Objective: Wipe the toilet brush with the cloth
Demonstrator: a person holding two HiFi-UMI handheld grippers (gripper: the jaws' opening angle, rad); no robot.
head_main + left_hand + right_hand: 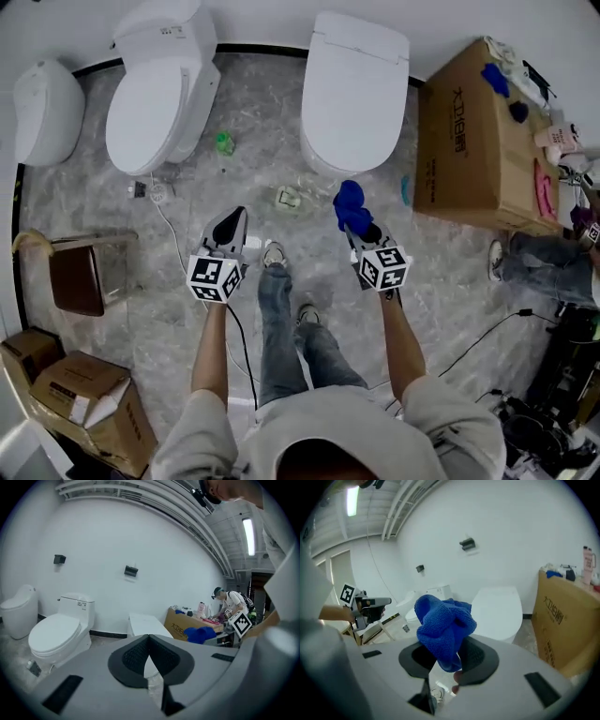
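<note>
1. Evidently, the toilet brush is not clearly identifiable on the marble floor (267,117); we locate it first.
2. Our left gripper (149,644), pressed together and empty, should take its handle.
3. Our right gripper (449,660) pinches the blue cloth (443,620); we hold firm.

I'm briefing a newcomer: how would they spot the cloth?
Find the rightmost toilet. Just in front of its bowl, the right gripper holds the cloth. It is bright blue, bunched in the jaws, unlike the blue thing on the box.

Right gripper (449,660) clamped on bunched blue cloth (443,627), white toilet (499,610), cardboard box (569,620) alongside.
</note>
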